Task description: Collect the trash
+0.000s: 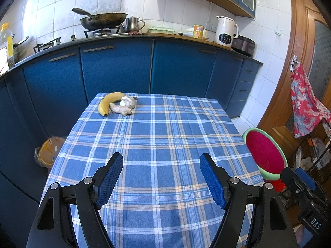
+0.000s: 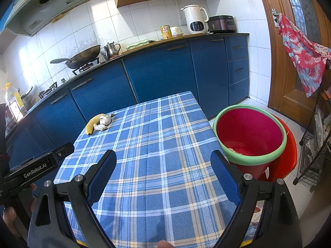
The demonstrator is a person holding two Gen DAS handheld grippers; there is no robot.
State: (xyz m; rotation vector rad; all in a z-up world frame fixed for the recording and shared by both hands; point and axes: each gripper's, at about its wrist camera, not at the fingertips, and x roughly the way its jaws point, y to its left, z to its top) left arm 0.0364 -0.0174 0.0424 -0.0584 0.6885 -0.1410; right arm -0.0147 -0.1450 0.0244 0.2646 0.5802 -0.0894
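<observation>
Both grippers — left gripper [image 1: 161,177], right gripper [image 2: 163,177] — gape empty; one banana [image 1: 108,102], one bucket [image 2: 251,132].

A lived-in home kitchen

A blackened wok [image 1: 103,20] sits on a gas stove [image 1: 102,32] above blue cabinets [image 1: 115,68]; white wall tiles [image 1: 175,6], a metal teapot [image 1: 133,23], an electric kettle [image 1: 225,31] and a rice cooker [image 2: 221,24] line the counter.

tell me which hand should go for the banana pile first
Left, probably. The banana, ginger and garlic lie at the table's far left corner, on the left gripper side. The right gripper sits nearer the red bin. Both are open and empty.
</observation>
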